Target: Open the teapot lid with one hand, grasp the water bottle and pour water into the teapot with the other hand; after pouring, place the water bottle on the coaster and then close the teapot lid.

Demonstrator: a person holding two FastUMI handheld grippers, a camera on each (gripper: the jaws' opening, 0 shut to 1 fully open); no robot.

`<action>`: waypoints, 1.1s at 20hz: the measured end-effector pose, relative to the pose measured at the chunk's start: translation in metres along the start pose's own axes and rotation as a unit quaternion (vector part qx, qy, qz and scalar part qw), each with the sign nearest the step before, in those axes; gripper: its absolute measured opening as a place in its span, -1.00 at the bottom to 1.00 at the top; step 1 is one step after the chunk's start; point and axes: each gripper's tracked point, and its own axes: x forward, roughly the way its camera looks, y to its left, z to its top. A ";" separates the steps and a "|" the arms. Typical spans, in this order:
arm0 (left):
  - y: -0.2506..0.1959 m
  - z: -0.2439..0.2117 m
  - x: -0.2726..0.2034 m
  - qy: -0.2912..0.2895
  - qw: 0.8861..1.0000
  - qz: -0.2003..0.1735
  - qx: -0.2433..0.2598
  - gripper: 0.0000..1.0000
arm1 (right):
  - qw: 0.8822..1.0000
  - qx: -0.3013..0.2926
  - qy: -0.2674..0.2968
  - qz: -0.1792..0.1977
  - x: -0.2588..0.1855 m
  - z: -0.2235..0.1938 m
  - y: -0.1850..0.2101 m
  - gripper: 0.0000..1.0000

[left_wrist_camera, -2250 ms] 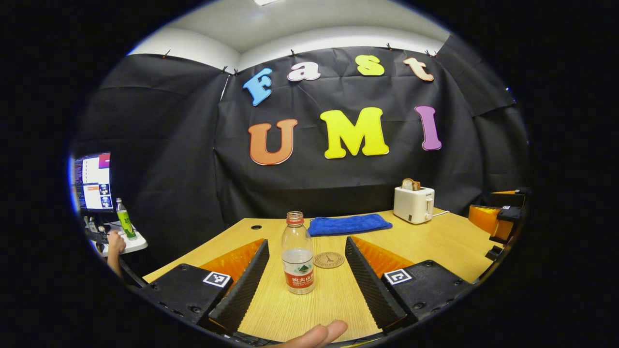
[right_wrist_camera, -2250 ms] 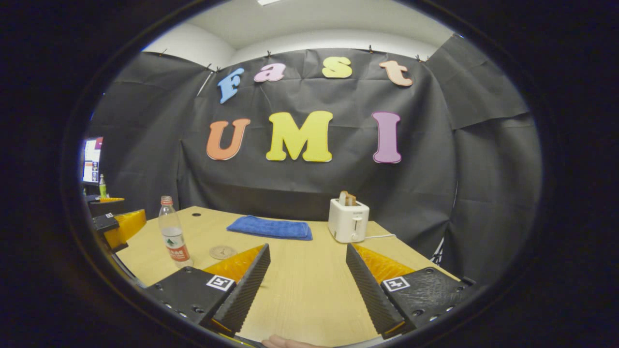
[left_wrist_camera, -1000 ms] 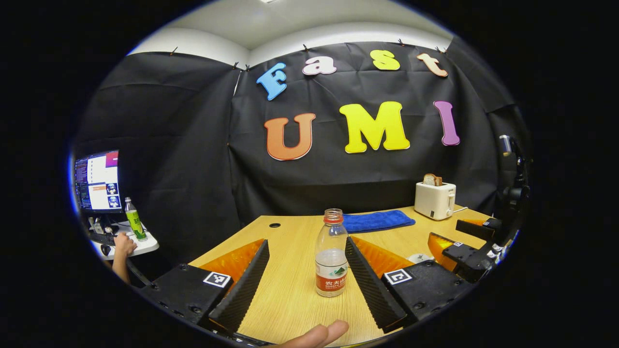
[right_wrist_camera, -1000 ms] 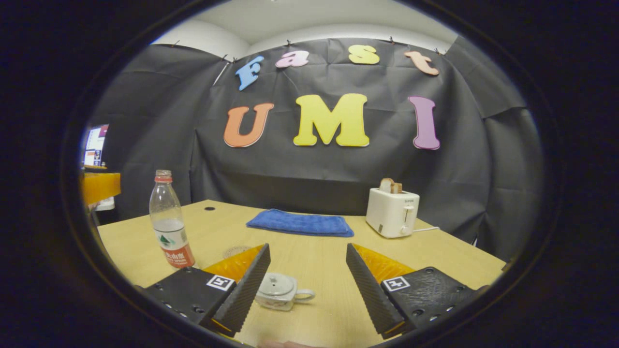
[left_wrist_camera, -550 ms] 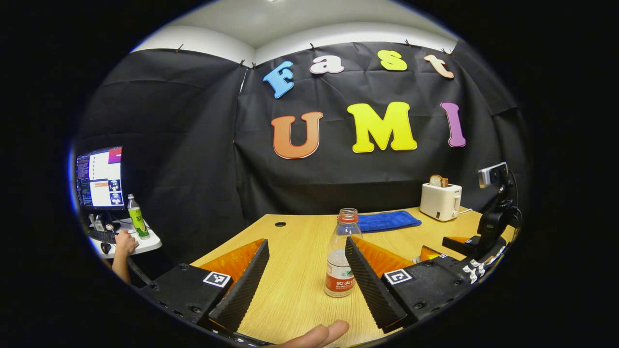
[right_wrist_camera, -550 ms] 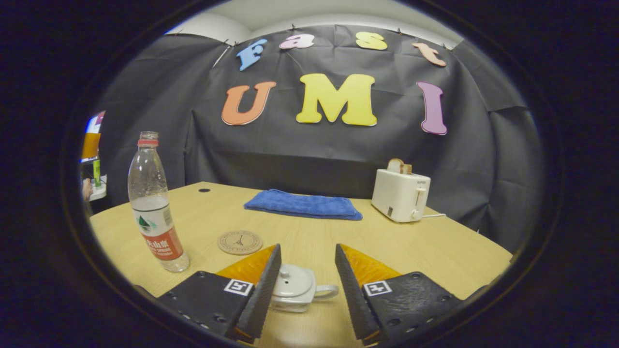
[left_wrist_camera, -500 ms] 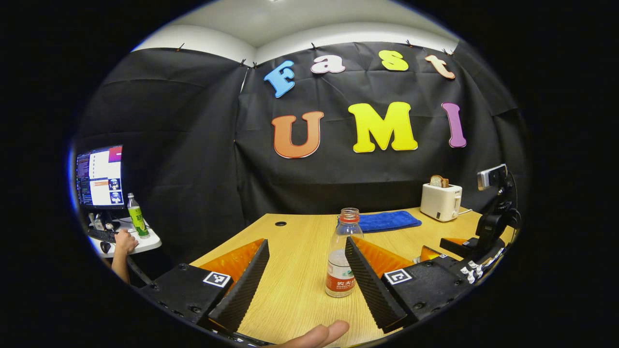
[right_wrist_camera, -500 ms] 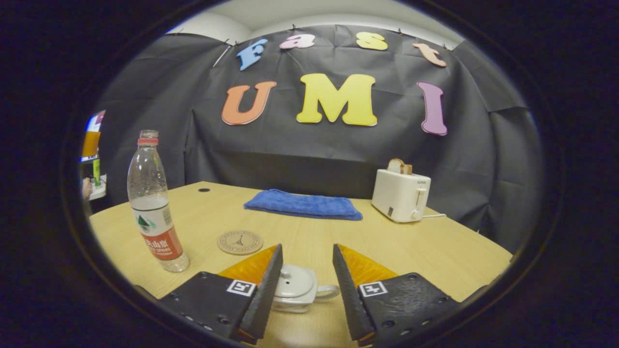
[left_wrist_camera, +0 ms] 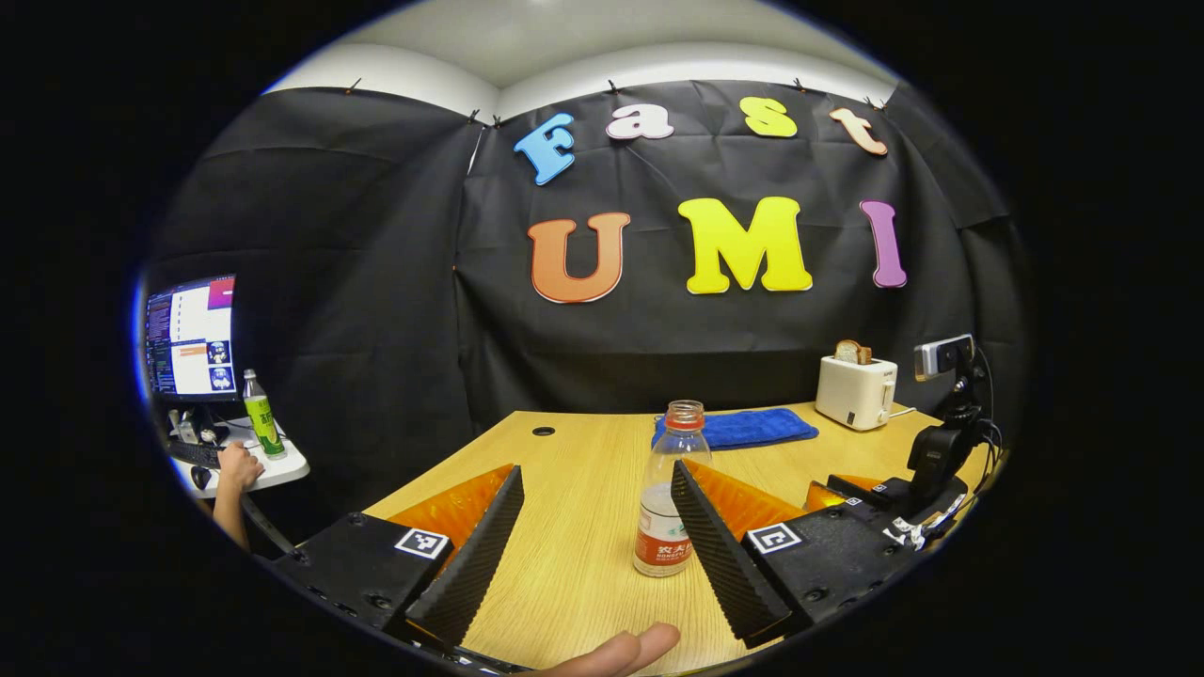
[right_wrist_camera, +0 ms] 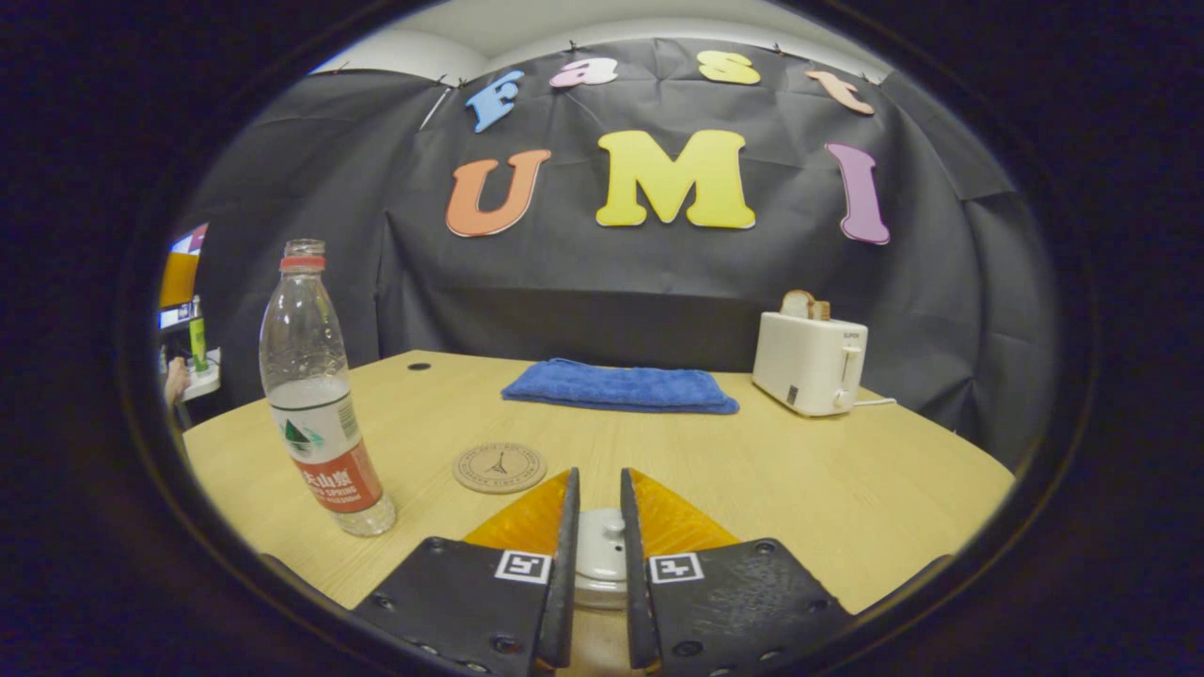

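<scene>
My right gripper (right_wrist_camera: 594,564) is nearly closed round the teapot lid (right_wrist_camera: 602,545), fingers (right_wrist_camera: 562,564) either side of the knob; can't tell if both actually press it, view's too tight. Teapot sits low on the table (right_wrist_camera: 800,489) btwn them. My left gripper (left_wrist_camera: 593,536) is wide open, holding nothing, w/ the water bottle (left_wrist_camera: 670,503) upright just beside its right finger, partly behind it. Coaster (right_wrist_camera: 499,467) lies flat near the bottle's right in the right gripper view.
</scene>
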 end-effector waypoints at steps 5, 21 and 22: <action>-0.006 -0.006 0.004 0.008 1.000 -0.016 -0.005 0.98 | 1.000 0.001 -0.003 -0.007 0.001 0.001 -0.005 -0.83; -0.041 -0.039 0.023 0.032 0.995 -0.094 -0.028 0.99 | 0.999 0.028 -0.020 0.013 -0.038 0.039 -0.003 -0.99; -0.044 -0.041 0.026 0.031 0.994 -0.099 -0.026 0.99 | 0.999 0.028 -0.022 0.015 -0.043 0.043 -0.005 -1.00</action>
